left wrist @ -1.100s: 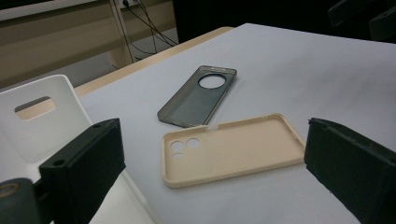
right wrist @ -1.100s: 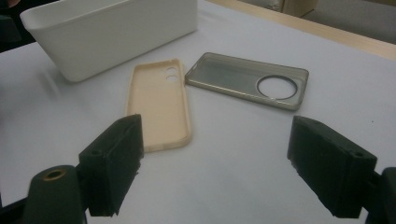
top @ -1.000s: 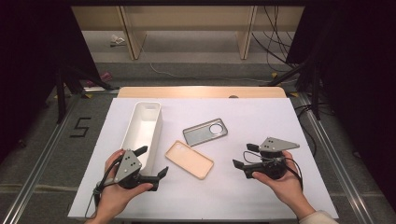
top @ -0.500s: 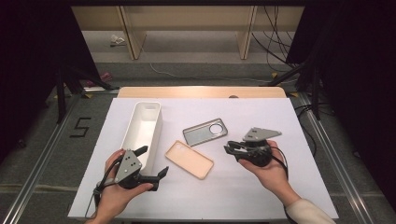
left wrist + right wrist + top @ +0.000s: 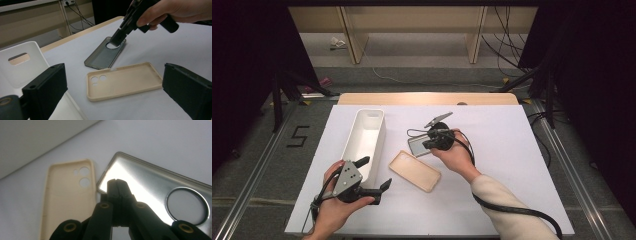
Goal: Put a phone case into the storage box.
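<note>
A grey phone case (image 5: 417,147) with a round camera hole lies on the white table, hollow side up. My right gripper (image 5: 426,144) hangs just above it, tips (image 5: 117,40) over the hole end. Its jaws have just been closing and now meet (image 5: 116,181) with nothing between them. A beige phone case (image 5: 414,170) lies hollow side up, nearer the front. My left gripper (image 5: 374,172) rests at the front left, open and empty, facing the beige case (image 5: 123,81).
A long white bin (image 5: 364,137) stands at the left, beside my left gripper. The white table (image 5: 512,165) ends in a wooden strip at the far edge. Cables trail off both grippers toward the front.
My right hand swept left from the table's right side to the grey case, and its jaws went from wide open to shut. The left hand stayed still.
</note>
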Motion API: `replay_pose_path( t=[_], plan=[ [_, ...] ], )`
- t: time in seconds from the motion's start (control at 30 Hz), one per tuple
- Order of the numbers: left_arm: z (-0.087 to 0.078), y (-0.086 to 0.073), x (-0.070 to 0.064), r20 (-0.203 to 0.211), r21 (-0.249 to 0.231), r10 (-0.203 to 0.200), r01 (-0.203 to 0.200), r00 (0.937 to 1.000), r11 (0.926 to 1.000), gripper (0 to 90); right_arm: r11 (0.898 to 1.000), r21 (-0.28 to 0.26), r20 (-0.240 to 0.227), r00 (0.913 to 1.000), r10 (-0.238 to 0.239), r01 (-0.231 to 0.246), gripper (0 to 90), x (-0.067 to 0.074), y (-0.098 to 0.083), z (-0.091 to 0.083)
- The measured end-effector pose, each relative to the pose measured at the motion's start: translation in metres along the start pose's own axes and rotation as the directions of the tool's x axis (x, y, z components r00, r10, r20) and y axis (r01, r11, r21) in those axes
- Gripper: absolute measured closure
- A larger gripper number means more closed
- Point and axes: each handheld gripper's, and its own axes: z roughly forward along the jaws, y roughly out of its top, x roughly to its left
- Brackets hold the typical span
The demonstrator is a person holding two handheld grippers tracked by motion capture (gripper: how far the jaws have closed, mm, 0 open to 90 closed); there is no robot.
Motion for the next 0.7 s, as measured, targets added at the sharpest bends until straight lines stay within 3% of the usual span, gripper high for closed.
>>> replay_pose_path(
  t=[0.27, 0.7],
  plan=[
    [0.0, 0.0, 0.0, 0.003, -0.002, -0.002, 0.002, 1.0, 1.0, 5.4, 0.994, 0.096, 0.026, 0.9986, 0.046, -0.048, 90.0, 0.0, 0.007, 0.035],
    [0.0, 0.0, 0.0, 0.005, -0.003, -0.001, 0.001, 1.0, 1.0, 5.4, 0.987, 0.156, 0.051, 0.9981, 0.034, -0.041, 90.0, 0.0, 0.004, 0.049]
  ],
)
